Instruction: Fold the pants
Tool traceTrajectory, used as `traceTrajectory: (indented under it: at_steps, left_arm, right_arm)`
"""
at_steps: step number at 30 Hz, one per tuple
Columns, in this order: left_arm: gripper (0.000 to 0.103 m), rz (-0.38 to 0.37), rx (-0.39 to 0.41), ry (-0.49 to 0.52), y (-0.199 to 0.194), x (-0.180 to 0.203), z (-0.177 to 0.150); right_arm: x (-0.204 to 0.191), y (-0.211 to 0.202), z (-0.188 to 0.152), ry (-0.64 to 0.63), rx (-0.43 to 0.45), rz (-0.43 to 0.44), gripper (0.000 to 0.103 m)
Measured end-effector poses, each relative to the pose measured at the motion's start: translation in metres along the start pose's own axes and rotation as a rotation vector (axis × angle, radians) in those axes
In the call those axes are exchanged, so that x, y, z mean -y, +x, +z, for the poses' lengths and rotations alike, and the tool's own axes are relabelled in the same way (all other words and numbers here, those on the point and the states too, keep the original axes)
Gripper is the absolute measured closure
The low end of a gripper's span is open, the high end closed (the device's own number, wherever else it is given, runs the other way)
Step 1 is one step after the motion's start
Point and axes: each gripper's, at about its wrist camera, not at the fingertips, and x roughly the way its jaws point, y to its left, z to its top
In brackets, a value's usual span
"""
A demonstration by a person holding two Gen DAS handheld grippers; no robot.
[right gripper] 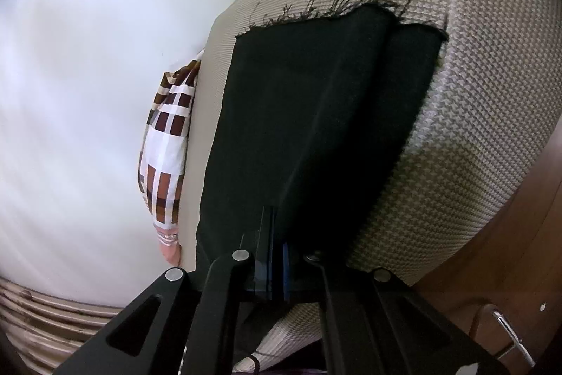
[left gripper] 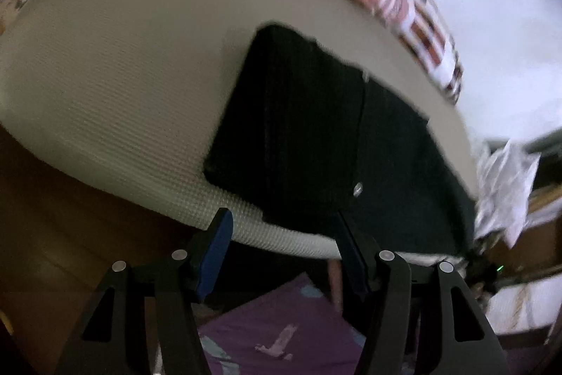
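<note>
Pants [left gripper: 316, 129] lie folded and black on the beige textured mattress [left gripper: 123, 76], near its front edge. In my left wrist view they fill the centre out to 4 o'clock, a metal button [left gripper: 358, 189] glinting at about 5. My left hand-held gripper [left gripper: 284, 255] hangs at 6 o'clock with its blue-padded fingers [left gripper: 214, 255] spread apart, nothing between them. My right hand-held gripper [right gripper: 277, 248] is pressed together at 6 o'clock in its own view, pinching the near edge of the dark cloth; the frayed hem [right gripper: 337, 9] sits up at 12. A brown-and-white checked cloth [right gripper: 168, 143] lies at 9 o'clock, beside the mattress edge — and purple fabric [left gripper: 281, 322] shows below my left fingers.
</note>
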Motion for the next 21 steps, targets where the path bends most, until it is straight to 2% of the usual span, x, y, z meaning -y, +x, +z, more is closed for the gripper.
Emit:
traceTrajectory:
  at_steps: [4, 7, 11, 15, 16, 17, 21]
  left_arm:
    - [0.044, -0.043, -0.019, 0.017, 0.011, 0.010, -0.001]
    - [0.068, 0.063, 0.011, 0.093, 0.010, 0.025, -0.001]
    - [0.071, 0.081, 0.062, 0.089, -0.002, 0.027, 0.008]
    - [0.072, 0.134, 0.199, 0.127, -0.034, 0.037, 0.028]
    - [0.072, 0.137, 0.209, 0.123, -0.036, 0.034, 0.034]
    - [0.072, 0.141, 0.210, 0.115, -0.036, 0.030, 0.040]
    - [0.072, 0.197, 0.084, 0.104, -0.001, 0.005, 0.039]
  right_arm:
    - [-0.001, 0.001, 0.000, 0.016, 0.000, 0.009, 0.101]
    - [-0.002, 0.001, 0.000, 0.013, 0.002, 0.006, 0.102]
    - [-0.002, 0.001, 0.000, 0.015, 0.003, 0.005, 0.102]
    - [-0.002, 0.001, -0.002, 0.029, -0.005, 0.019, 0.100]
    - [-0.003, 0.002, -0.002, 0.030, -0.009, 0.022, 0.098]
    - [-0.004, 0.001, -0.003, 0.029, -0.013, 0.024, 0.096]
    - [-0.007, -0.002, -0.003, -0.003, -0.012, -0.002, 0.097]
